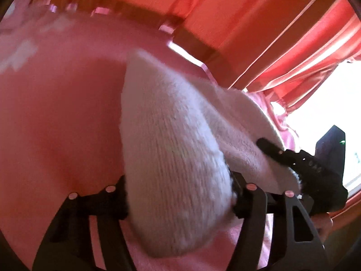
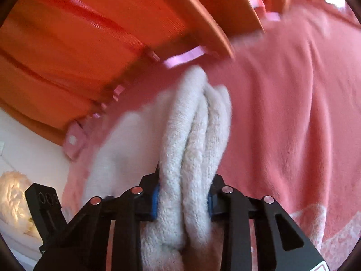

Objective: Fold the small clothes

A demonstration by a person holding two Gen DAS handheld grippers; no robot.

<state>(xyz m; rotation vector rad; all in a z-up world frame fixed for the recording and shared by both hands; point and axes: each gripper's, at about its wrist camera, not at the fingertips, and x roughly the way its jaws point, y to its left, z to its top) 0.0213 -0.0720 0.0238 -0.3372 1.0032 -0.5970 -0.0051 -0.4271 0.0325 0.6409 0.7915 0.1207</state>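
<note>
Grippers grip one white fleecy garment (image 1: 171, 158): left gripper (image 1: 178, 194) clamps its knit edge at lower centre, right gripper (image 2: 183, 199) pinches bunched folds (image 2: 194, 135). Over the pink blanket (image 2: 282, 113), mid-fold seemingly; next, lay edges together evenly.

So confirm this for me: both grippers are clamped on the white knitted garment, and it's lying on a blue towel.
Not quite: the towel is pink, as the right wrist view shows. The rest holds: the left gripper and right gripper are both clamped on the white knitted garment.
</note>
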